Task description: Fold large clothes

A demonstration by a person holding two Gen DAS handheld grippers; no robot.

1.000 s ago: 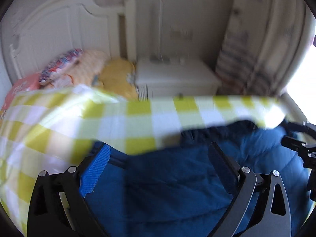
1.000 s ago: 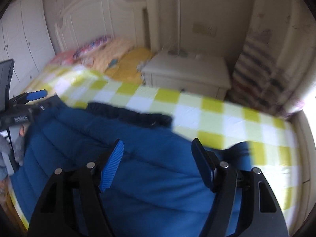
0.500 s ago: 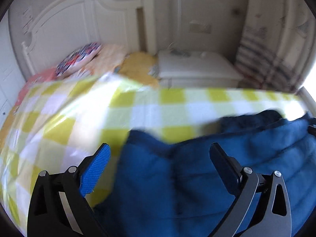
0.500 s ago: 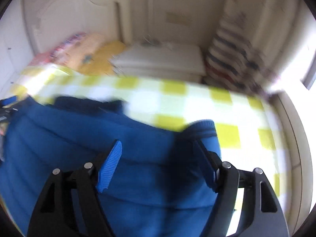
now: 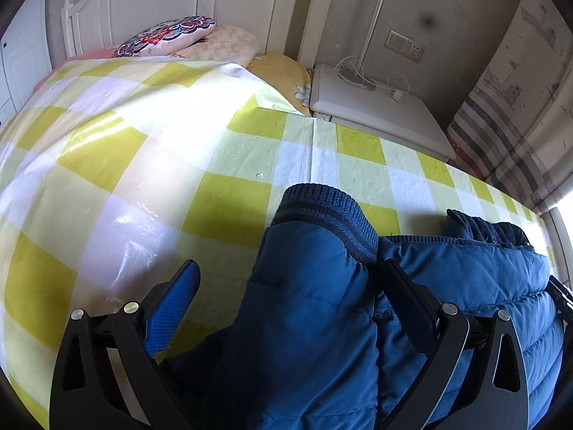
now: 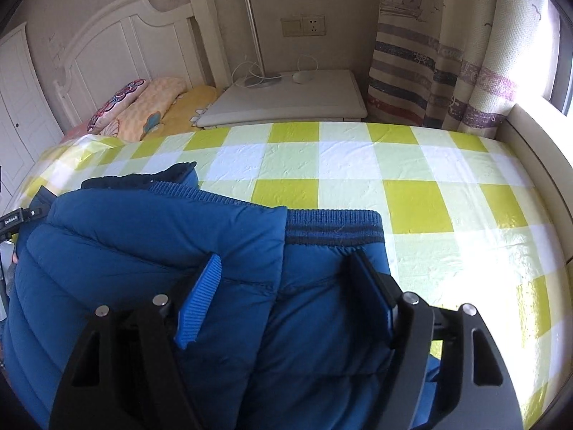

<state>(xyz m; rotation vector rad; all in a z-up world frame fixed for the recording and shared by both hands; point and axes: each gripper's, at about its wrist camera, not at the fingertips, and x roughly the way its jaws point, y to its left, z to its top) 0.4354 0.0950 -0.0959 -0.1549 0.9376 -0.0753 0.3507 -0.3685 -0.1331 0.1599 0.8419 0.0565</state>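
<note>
A blue puffer jacket lies on the yellow-and-white checked sheet of a bed. In the left wrist view a sleeve with a dark ribbed cuff runs up between the fingers of my left gripper, which is open; its blue left pad hangs over bare sheet. In the right wrist view my right gripper stands open just above the jacket, over a padded fold and a striped ribbed hem. No pad visibly presses the fabric.
A white nightstand with a lamp and cables stands beyond the bed's far edge. Pillows lie by the white headboard at left. Striped curtains hang by the window at right. The checked sheet stretches right of the jacket.
Both cameras have come lower and swung outward. The jacket sits further right in the left view and further left in the right view, with cuff and hem now showing. Jaws stay wide.
</note>
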